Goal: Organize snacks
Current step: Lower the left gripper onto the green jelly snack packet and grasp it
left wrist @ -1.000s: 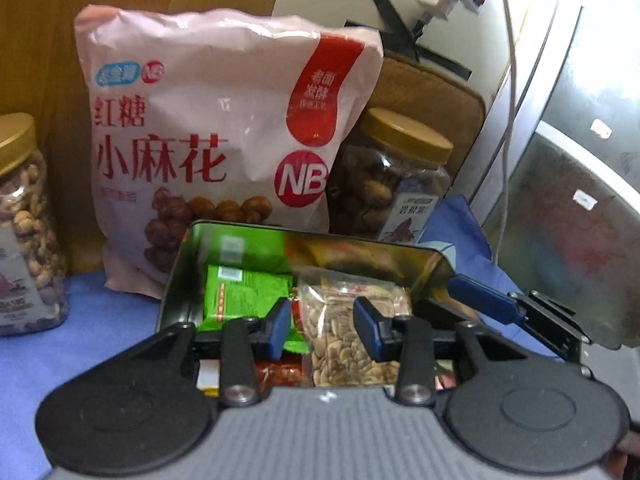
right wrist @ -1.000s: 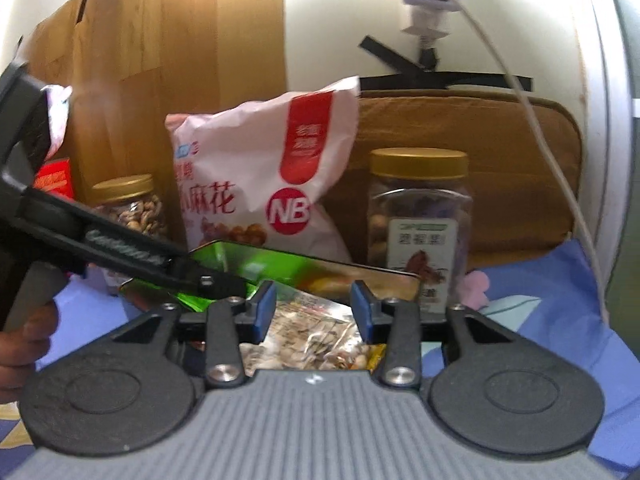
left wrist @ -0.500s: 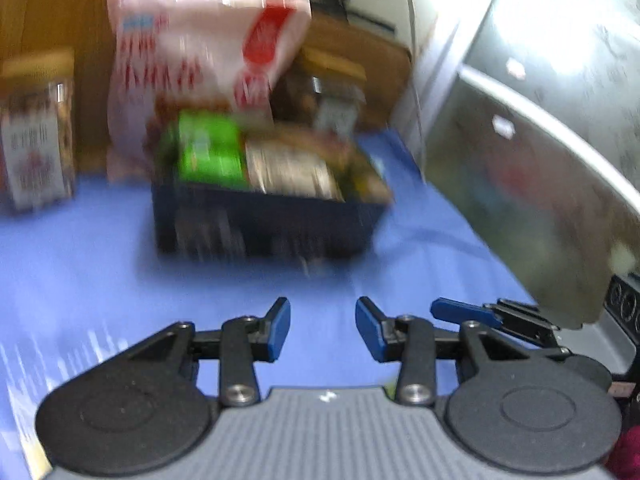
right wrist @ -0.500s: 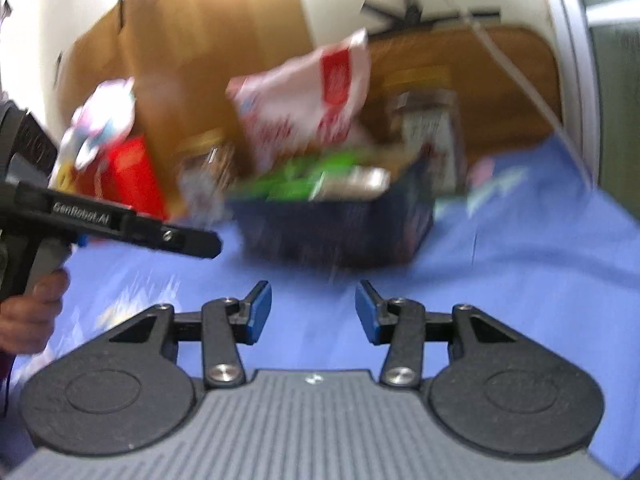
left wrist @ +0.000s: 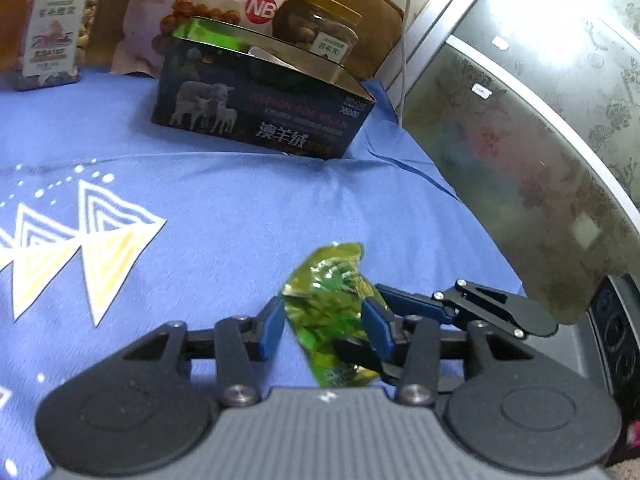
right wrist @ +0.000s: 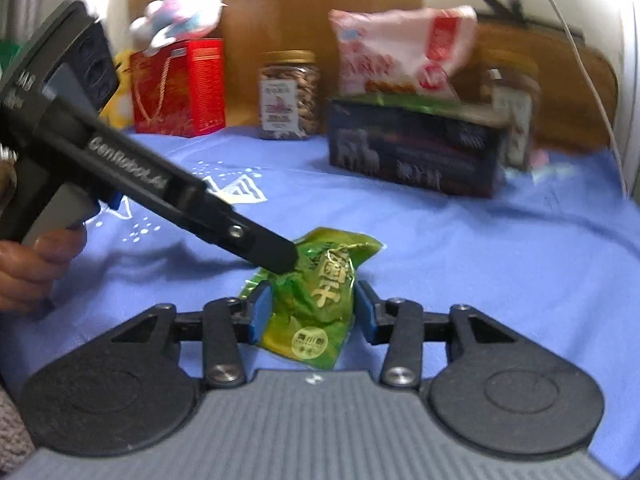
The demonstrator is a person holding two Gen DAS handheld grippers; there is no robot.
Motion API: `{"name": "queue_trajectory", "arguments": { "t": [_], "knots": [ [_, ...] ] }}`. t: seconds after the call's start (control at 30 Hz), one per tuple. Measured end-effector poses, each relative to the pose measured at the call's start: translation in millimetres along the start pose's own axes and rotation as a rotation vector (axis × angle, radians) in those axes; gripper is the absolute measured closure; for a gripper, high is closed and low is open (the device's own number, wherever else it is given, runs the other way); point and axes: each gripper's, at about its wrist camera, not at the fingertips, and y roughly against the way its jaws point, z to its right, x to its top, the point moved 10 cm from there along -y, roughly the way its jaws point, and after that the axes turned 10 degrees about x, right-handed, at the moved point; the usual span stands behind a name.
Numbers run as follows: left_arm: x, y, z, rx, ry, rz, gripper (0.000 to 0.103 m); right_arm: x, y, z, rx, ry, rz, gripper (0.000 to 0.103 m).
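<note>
A green foil snack packet [left wrist: 328, 304] lies on the blue cloth [left wrist: 224, 200]. It also shows in the right wrist view [right wrist: 320, 304]. My left gripper [left wrist: 324, 326] is open with its fingers on either side of the packet. My right gripper [right wrist: 312, 312] is open too, straddling the same packet from the other side. The left gripper's arm shows in the right wrist view [right wrist: 168, 196], its tip at the packet. A dark box [left wrist: 260, 108] holding snacks stands at the back; it also shows in the right wrist view [right wrist: 412, 152].
Behind the box stand a pink snack bag [left wrist: 224, 4], a nut jar [left wrist: 52, 40] at left and another jar [left wrist: 320, 32] at right. A red gift box [right wrist: 176, 88] and a plush toy [right wrist: 180, 20] are at far left. A grey patterned panel [left wrist: 540, 140] borders the right.
Both grippers pulled back from over the box, down toward the near cloth. They now straddle the green packet, which was not in view before.
</note>
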Motion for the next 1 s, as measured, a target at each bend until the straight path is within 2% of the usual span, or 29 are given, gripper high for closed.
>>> {"name": "queue_trajectory", "arguments": {
  "t": [0.17,0.3,0.43,0.47,0.5,0.67,0.7,0.73,0.83,1.0],
  "knots": [
    [-1.4,5.9,-9.5,-0.072,0.085,0.010,0.042,8.8,1.1,-16.0,-0.028,0.127,0.057,0.066],
    [1.9,6.3,-9.8,-0.125,0.139,0.000,0.020,12.6,-0.3,-20.5,-0.012,0.135,0.076,0.071],
    [2.9,5.7,-9.1,-0.107,0.137,0.010,0.021,19.5,1.1,-25.7,0.011,0.109,0.107,0.077],
    [2.9,5.8,-11.3,-0.102,0.144,0.010,0.028,19.5,2.2,-25.4,0.023,0.080,0.112,0.078],
    [2.8,5.9,-13.7,-0.094,0.148,0.011,0.031,20.1,2.7,-22.7,0.035,0.047,0.117,0.079],
    [3.5,5.5,-15.6,-0.094,0.153,0.015,0.031,19.1,2.3,-5.3,0.118,-0.163,0.110,0.080],
    [3.6,5.4,-15.4,-0.087,0.147,0.019,0.030,14.2,-1.6,0.4,0.149,-0.253,0.082,0.080],
    [4.0,5.8,-15.3,-0.083,0.143,0.025,0.029,14.2,-1.6,0.4,0.149,-0.253,0.082,0.078],
    [4.6,6.6,-16.8,-0.083,0.146,0.032,0.029,3.7,-8.8,9.0,0.208,-0.407,0.045,0.078],
    [4.9,9.0,-17.6,-0.088,0.157,0.036,0.029,4.8,-9.2,6.4,0.233,-0.463,0.048,0.080]
  ]
}}
